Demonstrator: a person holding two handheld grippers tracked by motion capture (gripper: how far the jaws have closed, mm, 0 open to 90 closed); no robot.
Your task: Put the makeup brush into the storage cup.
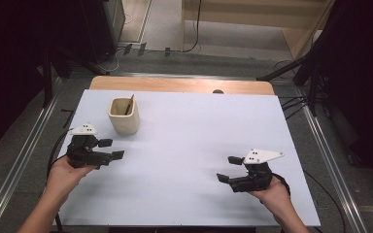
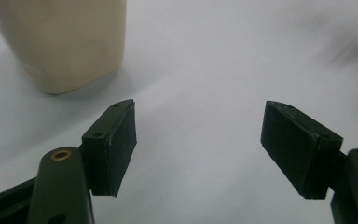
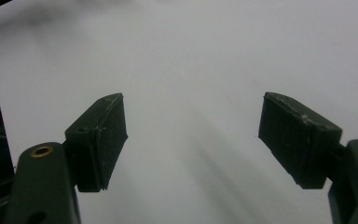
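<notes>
Both claws, left claw (image 1: 112, 149) and right claw (image 1: 228, 169), gape wide and empty, cup (image 1: 124, 115) beside the left.

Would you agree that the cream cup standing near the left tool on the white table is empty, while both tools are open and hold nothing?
Not quite: the cream cup is not empty; the high view shows a thin dark stick leaning inside it. The rest holds: it stands near the left tool on the white table, and both it and the right tool are open, holding nothing.
</notes>
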